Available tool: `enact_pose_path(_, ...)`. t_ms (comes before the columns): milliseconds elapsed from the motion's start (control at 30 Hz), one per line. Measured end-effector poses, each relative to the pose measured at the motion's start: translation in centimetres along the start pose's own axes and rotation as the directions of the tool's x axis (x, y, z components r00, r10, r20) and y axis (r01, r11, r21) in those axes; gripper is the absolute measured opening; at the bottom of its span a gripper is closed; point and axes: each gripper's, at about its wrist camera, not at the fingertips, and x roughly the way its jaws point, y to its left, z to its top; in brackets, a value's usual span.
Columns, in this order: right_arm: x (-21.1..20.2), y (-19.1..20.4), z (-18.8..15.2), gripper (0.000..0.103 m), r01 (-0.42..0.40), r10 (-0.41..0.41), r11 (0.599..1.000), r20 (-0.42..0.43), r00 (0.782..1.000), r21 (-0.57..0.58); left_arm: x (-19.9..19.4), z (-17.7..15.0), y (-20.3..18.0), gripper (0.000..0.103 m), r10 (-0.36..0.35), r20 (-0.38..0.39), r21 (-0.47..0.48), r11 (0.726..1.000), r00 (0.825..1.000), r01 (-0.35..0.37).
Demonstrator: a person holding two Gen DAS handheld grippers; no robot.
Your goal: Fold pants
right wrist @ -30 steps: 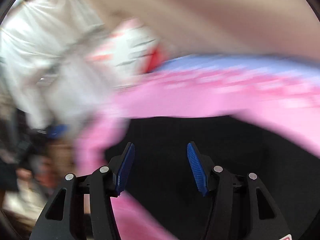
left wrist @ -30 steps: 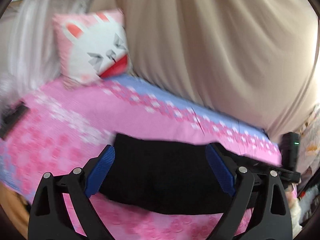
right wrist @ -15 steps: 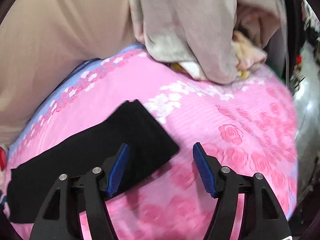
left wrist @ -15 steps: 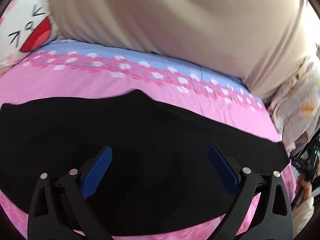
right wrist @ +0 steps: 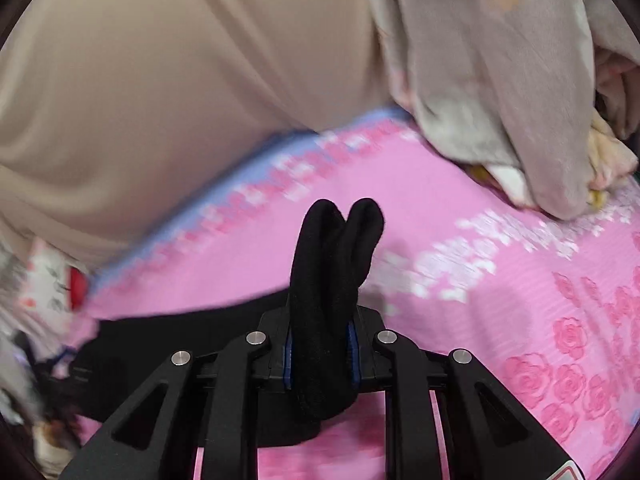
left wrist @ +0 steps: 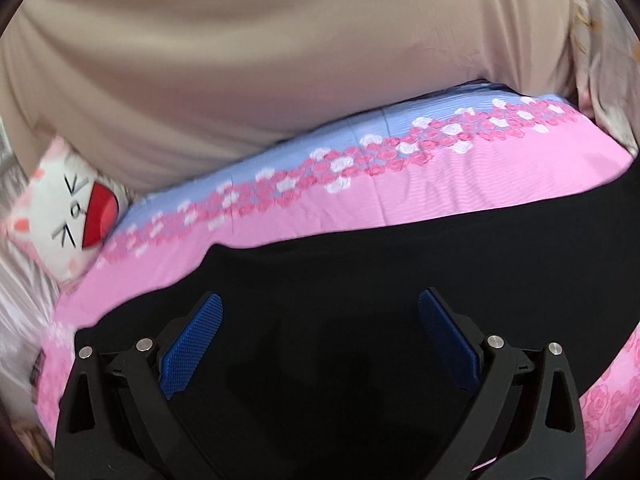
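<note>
The black pants (left wrist: 380,280) lie flat across a pink flowered bed sheet (left wrist: 420,192). My left gripper (left wrist: 320,340) is open, its blue pads (left wrist: 192,344) spread wide just above the middle of the pants, holding nothing. My right gripper (right wrist: 320,356) is shut on one end of the pants (right wrist: 332,272); the pinched black cloth bunches up between the jaws and stands above them. The rest of the pants trails off to the left in the right wrist view (right wrist: 168,344).
A beige curtain (left wrist: 260,60) hangs behind the bed. A white and pink cat-face pillow (left wrist: 68,208) sits at the left. A heap of beige and floral cloth (right wrist: 500,100) lies on the bed at the right.
My right gripper has closed on the end of the pants, which lay flat between its open jaws before. My left gripper has stayed open and shifted over the pants.
</note>
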Motion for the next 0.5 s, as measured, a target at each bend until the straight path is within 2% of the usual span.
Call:
enact_pose_path(33, -0.7, 1.3, 0.3, 0.018, -0.053, 0.053, 0.999, 0.011, 0.999, -0.004, 0.0, 0.0, 0.3, 0.097, -0.015, -0.003, -0.013, 1.0, 1.0, 0.015)
enact_pose_path(100, -1.5, 5.2, 0.7, 0.02, -0.205, 0.205, 0.978, 0.001, 0.979, -0.026, 0.1, 0.1, 1.1, 0.097, -0.055, -0.012, -0.057, 0.997, 0.998, 0.054)
enact_pose_path(133, -1.2, 7.5, 0.6, 0.02, -0.267, 0.266, 0.963, -0.021, 0.964, -0.048, 0.1, 0.1, 1.9, 0.097, -0.064, -0.017, -0.082, 0.995, 0.998, 0.063)
enact_pose_path(233, 1.6, 14.7, -1.1, 0.022, -0.403, 0.387, 0.908, -0.137, 0.912, -0.115, -0.1, -0.3, 3.9, 0.097, -0.022, -0.006, -0.106, 0.994, 1.0, 0.022)
enact_pose_path(300, 4.8, 20.1, -3.5, 0.022, -0.459, 0.415, 0.873, -0.242, 0.877, -0.167, -0.5, -1.0, 5.7, 0.097, 0.016, -0.004, -0.115, 0.993, 1.0, -0.016)
enact_pose_path(400, 10.4, 26.7, -8.1, 0.022, -0.516, 0.413, 0.831, -0.39, 0.823, -0.21, -1.0, -2.1, 9.3, 0.098, 0.076, -0.006, -0.14, 0.987, 0.997, -0.076)
enact_pose_path(500, 14.4, 31.7, -13.0, 0.029, -0.519, 0.347, 0.807, -0.484, 0.804, -0.284, -1.6, -3.6, 12.7, 0.098, 0.154, -0.014, -0.148, 0.977, 0.988, -0.154)
